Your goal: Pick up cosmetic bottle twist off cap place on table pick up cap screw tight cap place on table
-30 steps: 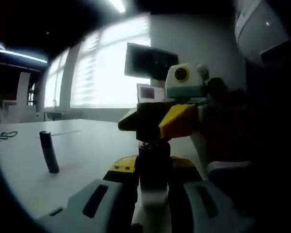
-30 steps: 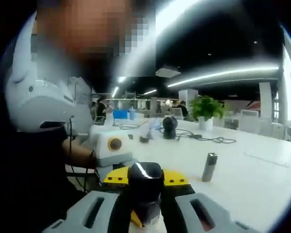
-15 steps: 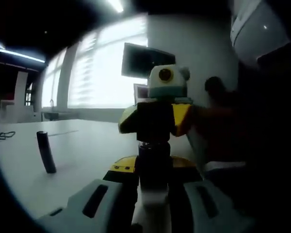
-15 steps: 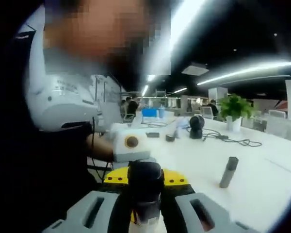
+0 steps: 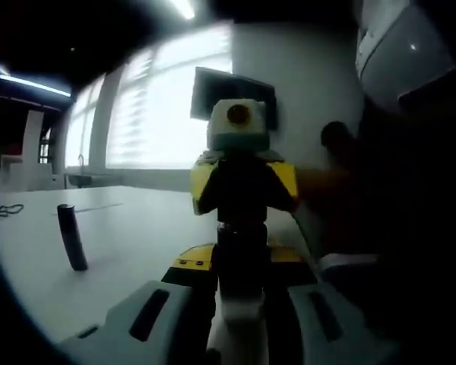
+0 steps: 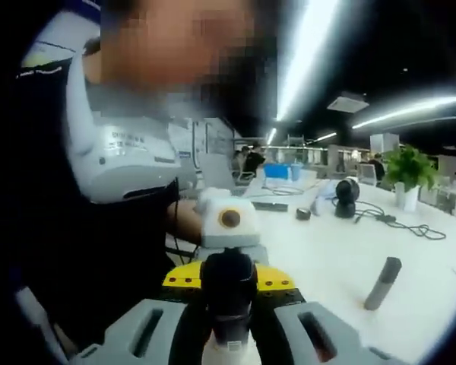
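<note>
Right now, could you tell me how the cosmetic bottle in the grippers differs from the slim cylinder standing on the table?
The cosmetic bottle is held off the table, the left gripper on its pale body and the right gripper on its dark cap; the slim cylinder stands free on the white table. The bottle is two-toned, the cylinder uniformly dark grey. Both are narrow and roughly upright.

No legible text; only blurred small print on the person's white top (image 6: pixel 129 148).

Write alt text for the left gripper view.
The left hand-held gripper grips a slim bottle with a pale body and dark neck, while the yellow-and-black right hand-held gripper clasps its top. A dark cylindrical tube stands on the white table.
</note>
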Motion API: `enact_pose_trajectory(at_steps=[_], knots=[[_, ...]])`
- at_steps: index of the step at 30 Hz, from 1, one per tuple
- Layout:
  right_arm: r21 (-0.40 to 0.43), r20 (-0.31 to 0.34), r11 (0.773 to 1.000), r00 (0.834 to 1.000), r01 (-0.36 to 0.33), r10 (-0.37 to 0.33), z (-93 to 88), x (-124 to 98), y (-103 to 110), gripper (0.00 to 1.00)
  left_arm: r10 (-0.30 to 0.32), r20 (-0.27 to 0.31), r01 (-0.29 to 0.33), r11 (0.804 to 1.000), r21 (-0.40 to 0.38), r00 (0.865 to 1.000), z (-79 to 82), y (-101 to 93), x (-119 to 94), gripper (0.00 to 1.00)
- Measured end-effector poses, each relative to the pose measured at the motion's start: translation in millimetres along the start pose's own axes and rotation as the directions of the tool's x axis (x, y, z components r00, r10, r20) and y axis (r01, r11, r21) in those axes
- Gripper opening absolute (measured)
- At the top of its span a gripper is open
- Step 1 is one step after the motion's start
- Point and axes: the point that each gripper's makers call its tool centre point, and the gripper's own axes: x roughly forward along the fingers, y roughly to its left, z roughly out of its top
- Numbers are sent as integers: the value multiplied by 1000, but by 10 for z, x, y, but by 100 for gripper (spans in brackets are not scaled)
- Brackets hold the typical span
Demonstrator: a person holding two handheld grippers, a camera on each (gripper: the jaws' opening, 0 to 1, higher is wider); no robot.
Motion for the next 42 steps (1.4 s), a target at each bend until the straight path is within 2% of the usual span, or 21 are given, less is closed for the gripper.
enact_pose_trajectory(at_steps=[10,23,25,28,31,34,37,38,40,42], knots=[[-20,10,997,997,-71,71,5,-44,30,16,0,0,0,1000,0,1000,-3,18,3,13],[-32,15,998,998,-61,62,33,-9,71,16,-2,2,2,1000,5,1000,1,10,4,13],[-13,27,999,999,-30,30,40,-9,15,17,6,2,-6,1000,3,1000,1,32,2,13],[29,71,999,997,14,-16,49,-31,-59,36,8,2,-8,1000,4,1000,2,34,-1,13],[46,101,999,995,18,-23,75,-57,-24,37,8,2,-8,1000,4,1000,2,30,0,13],[54,99,995,992,78,-83,69,-70,-110,40,9,1,-9,1000,5,1000,2,32,1,13],[86,148,988,979,130,-141,98,-59,-121,43,16,1,-16,1000,5,1000,1,43,1,13],[102,180,983,969,153,-170,155,-56,-164,43,16,1,-16,1000,6,1000,2,44,-1,13],[134,215,974,954,185,-211,97,-387,-218,42,17,2,-17,1000,6,1000,2,47,-3,13],[143,237,957,930,251,-279,136,-438,-344,42,19,2,-19,1000,8,1000,3,50,-5,13]])
